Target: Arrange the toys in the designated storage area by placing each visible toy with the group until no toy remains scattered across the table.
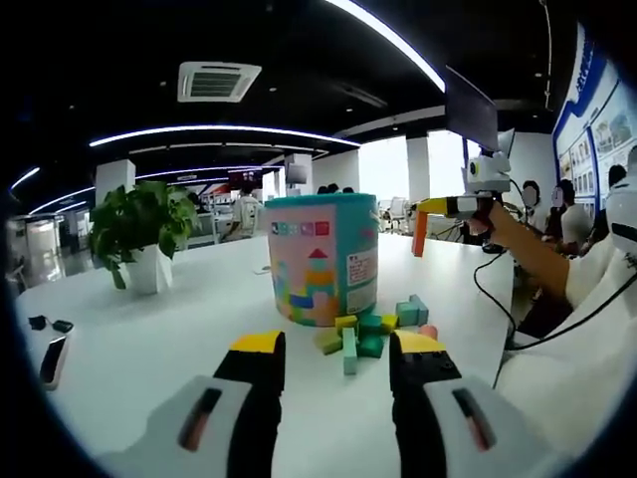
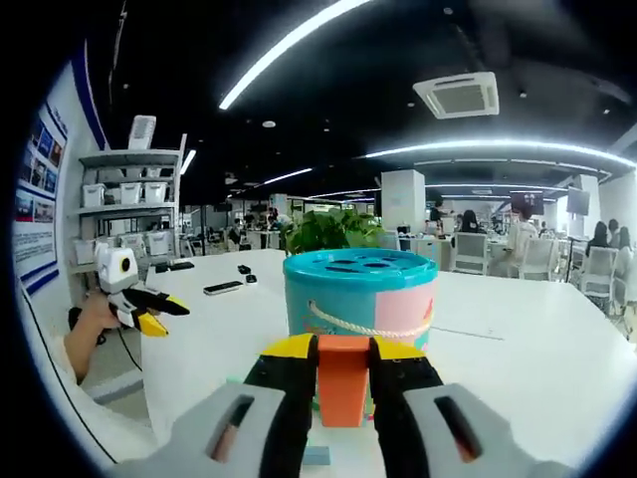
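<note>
A pile of green, teal and yellow toy blocks (image 1: 366,334) lies on the white table (image 1: 149,329) at the foot of a colourful toy bucket (image 1: 323,259) with a teal lid. My left gripper (image 1: 338,347) is open just short of the pile, its yellow-tipped jaws wide apart. Up at the right, my right gripper (image 1: 428,208) holds an orange block (image 1: 419,236) in the air. In the right gripper view the jaws of my right gripper (image 2: 343,351) are shut on that orange block (image 2: 343,383), in front of the bucket (image 2: 360,294). At the left, the left gripper (image 2: 162,313) stands open.
A potted plant (image 1: 144,234) stands at the back left of the table and a phone (image 1: 52,360) lies near the left edge. A cable (image 1: 498,299) runs over the right edge. Shelves with bins (image 2: 124,199) stand behind, and people sit at far desks.
</note>
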`<action>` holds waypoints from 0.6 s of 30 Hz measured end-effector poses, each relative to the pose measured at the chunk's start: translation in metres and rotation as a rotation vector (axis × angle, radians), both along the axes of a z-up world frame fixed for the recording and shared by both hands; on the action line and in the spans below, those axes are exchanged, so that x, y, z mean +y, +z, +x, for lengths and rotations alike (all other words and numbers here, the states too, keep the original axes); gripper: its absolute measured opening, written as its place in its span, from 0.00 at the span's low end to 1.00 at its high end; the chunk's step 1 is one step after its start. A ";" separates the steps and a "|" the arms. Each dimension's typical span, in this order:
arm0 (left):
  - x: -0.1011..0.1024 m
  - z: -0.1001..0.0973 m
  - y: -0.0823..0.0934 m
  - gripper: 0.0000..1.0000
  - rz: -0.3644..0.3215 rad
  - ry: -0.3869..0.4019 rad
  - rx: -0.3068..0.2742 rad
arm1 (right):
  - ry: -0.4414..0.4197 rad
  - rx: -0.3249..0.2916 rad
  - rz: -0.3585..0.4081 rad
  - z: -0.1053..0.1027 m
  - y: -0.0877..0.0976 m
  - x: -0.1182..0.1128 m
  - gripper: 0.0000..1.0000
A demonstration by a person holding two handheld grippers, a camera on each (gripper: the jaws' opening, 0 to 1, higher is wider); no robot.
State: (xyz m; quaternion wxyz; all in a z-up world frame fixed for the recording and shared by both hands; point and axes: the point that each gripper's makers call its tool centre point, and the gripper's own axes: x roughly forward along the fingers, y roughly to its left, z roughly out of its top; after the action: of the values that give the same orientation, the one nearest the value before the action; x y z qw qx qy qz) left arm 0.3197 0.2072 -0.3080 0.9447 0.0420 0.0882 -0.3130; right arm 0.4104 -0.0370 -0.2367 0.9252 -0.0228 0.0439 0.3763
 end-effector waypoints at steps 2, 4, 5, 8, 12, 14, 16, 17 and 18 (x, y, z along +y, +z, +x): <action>-0.001 0.001 -0.001 0.43 0.000 -0.004 0.002 | 0.009 -0.005 0.002 -0.001 0.006 0.002 0.20; -0.001 0.001 -0.002 0.43 0.000 -0.005 0.006 | 0.025 -0.005 0.009 -0.003 0.013 0.005 0.20; -0.001 0.001 -0.003 0.43 0.000 -0.005 0.008 | 0.035 -0.011 0.013 -0.005 0.018 0.007 0.20; 0.000 0.000 -0.003 0.43 0.001 -0.005 0.009 | 0.049 -0.040 0.010 -0.008 0.036 0.009 0.20; 0.002 -0.001 -0.003 0.43 0.000 -0.002 0.007 | 0.058 -0.060 0.017 -0.009 0.057 0.008 0.20; 0.002 -0.001 -0.002 0.43 -0.001 0.000 0.005 | 0.063 -0.064 0.014 -0.006 0.069 0.008 0.20; 0.002 -0.001 -0.002 0.43 -0.001 0.001 0.006 | 0.059 -0.060 0.014 -0.001 0.077 0.005 0.20; 0.002 0.000 -0.002 0.43 0.000 0.001 0.006 | 0.059 -0.053 0.014 0.001 0.080 0.004 0.20; 0.001 0.000 -0.002 0.43 0.000 -0.001 0.007 | 0.052 -0.048 0.015 0.003 0.083 0.002 0.20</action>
State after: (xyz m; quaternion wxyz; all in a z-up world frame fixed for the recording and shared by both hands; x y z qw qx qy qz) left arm 0.3196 0.2082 -0.3101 0.9442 0.0409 0.0916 -0.3137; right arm 0.4132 -0.0345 -0.1537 0.9160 -0.0259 0.0184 0.4000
